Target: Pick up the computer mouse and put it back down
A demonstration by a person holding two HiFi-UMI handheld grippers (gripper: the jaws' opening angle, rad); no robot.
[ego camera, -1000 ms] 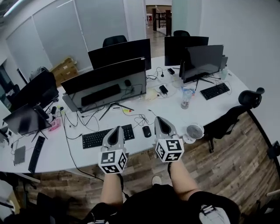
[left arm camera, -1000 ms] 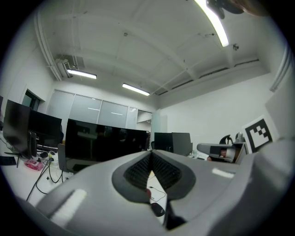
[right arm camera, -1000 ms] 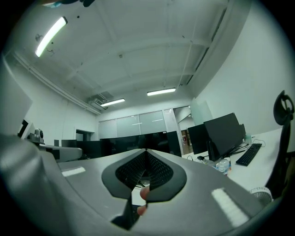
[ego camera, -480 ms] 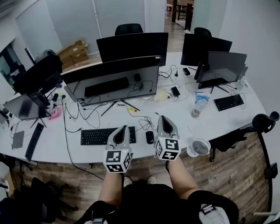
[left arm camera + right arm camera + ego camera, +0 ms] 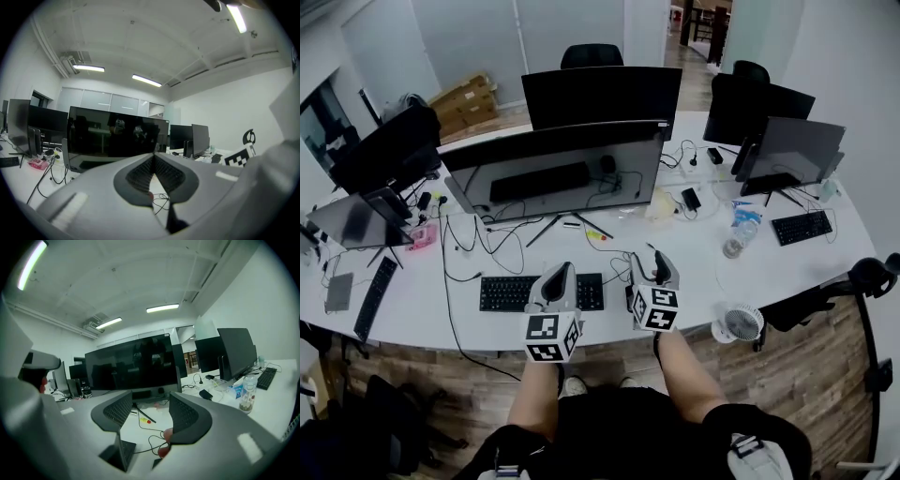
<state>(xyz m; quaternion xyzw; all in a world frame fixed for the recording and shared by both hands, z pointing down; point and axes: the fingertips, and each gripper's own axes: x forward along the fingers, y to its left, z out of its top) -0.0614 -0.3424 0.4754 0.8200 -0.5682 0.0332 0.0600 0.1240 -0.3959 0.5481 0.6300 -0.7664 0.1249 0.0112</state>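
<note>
Over the near edge of the counter [image 5: 698, 274], the right hand-held gripper [image 5: 150, 398] has just been opening, nothing between its jaws; the left hand-held gripper [image 5: 154, 158] is clenched above the keyboard [image 5: 508, 293].

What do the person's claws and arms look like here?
The left claw and right claw are grey tapered shells with dark ribbed pads. Each carries a white cube with black square markers. The forearms are bare; the clothing is dark.
</note>
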